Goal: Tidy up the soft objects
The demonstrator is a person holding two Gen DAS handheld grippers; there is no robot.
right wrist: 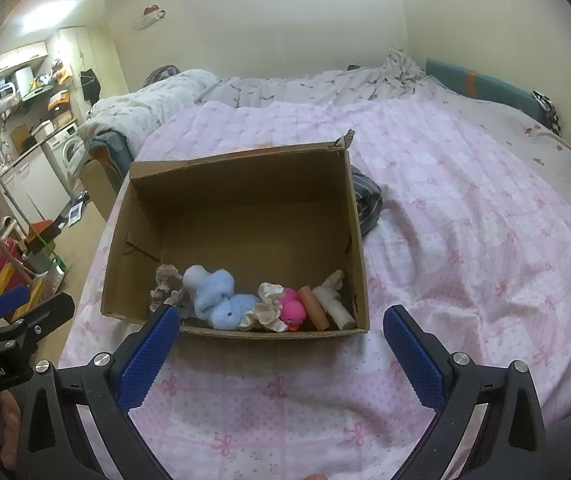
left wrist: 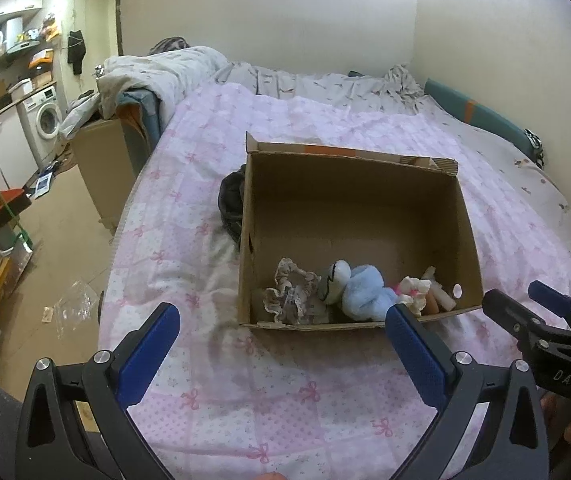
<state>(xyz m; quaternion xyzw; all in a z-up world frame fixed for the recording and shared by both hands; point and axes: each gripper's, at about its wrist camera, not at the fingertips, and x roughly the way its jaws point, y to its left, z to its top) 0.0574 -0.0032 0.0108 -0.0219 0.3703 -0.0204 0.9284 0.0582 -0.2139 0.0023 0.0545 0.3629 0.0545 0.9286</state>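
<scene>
Left gripper (left wrist: 281,336): jaws wide apart, nothing between them, hovering over the pink quilt (left wrist: 285,400) near the bed's near edge. Right gripper (right wrist: 281,336): same, jaws spread, empty. Seen side by side, the right one visible at the right edge of the left wrist view, the left one at the left edge of the right wrist view.

Cardboard box (left wrist: 465,216) straight ahead of both, just past the fingertips, open top, long axis running left-right. Soft things already inside, bunched in a row along the near wall: frilly scrunchie (left wrist: 291,294) leftmost, blue plush (left wrist: 365,292), cream ruffled piece (right wrist: 267,304), pink rubber duck (right wrist: 293,312), peach tube (right wrist: 313,308), white item (right wrist: 333,300) rightmost. Far half of box bare.

Dark bundled cloth (left wrist: 231,204) outside the box, touching its far-side wall; lies on the quilt. Probably the one soft thing left to go in. Views disagree on which side of the box it sits, so cannot tell which gripper is nearer. Sits farther than the box front, so reaching means going past or around the box wall; that wall and the torn corner flap (right wrist: 347,138) are the obstruction.

Around: rumpled grey duvet (left wrist: 173,68) at far left, teal cushion (left wrist: 481,108) along the right wall, washing machine (left wrist: 47,118) and clutter on the floor left of the bed. Nothing else on the quilt between grippers and box.
</scene>
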